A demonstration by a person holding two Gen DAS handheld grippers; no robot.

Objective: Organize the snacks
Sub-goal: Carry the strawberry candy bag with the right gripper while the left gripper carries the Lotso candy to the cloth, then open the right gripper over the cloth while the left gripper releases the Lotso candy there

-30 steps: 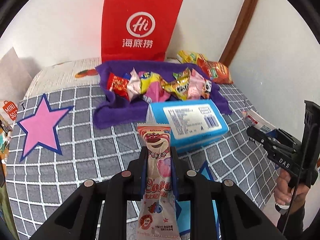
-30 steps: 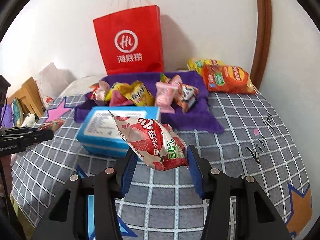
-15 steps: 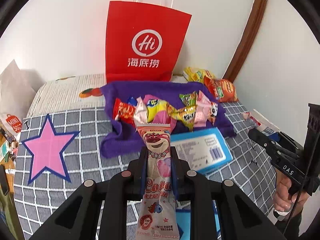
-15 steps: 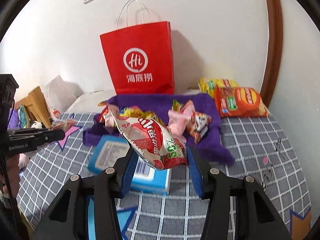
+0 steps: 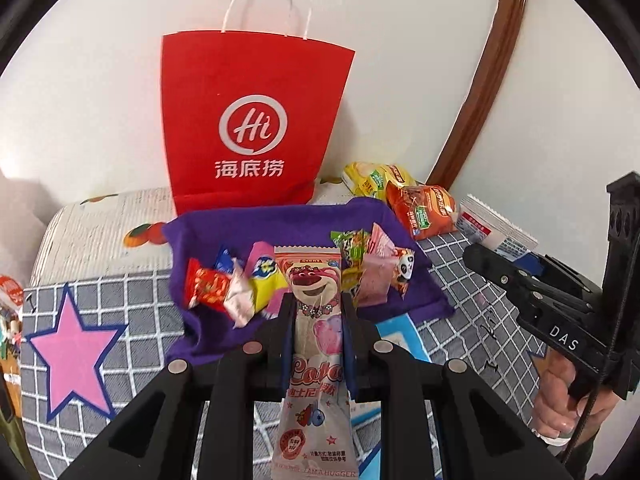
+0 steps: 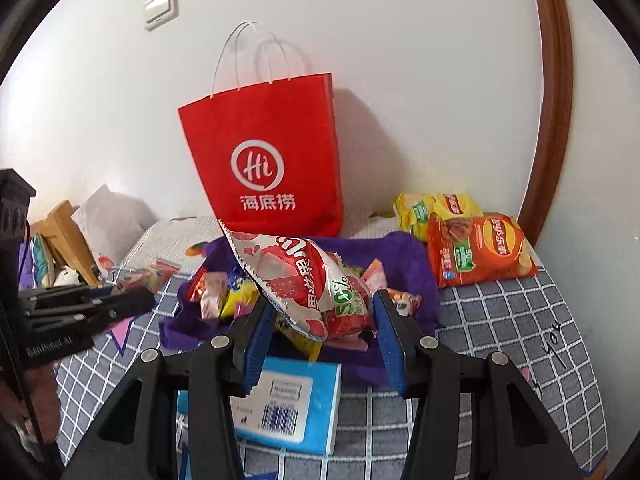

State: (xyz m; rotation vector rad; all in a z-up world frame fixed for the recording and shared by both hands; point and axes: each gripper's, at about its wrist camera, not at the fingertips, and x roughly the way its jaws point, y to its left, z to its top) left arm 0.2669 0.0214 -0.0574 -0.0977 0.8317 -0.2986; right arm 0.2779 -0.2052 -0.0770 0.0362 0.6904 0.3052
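Grey checked bedding (image 6: 520, 340) carries a purple cloth (image 5: 304, 220) heaped with sweets, before a red paper bag (image 6: 276, 152) at the white wall. My left gripper (image 5: 316, 320) has its fingers clamped on a long pink bear-printed packet (image 5: 316, 360); my right gripper (image 6: 324, 320) pinches a red-and-white crinkled snack pouch (image 6: 304, 280) over a blue tissue box (image 6: 304, 404).

My left tongs (image 5: 316, 322) are clamped tight on a long pink snack packet (image 5: 315, 360), held upright. My right tongs (image 6: 324, 324) pinch a red-and-white snack bag (image 6: 304, 280), tilted. My right hand (image 5: 560, 400) grips its handle, raised alongside.
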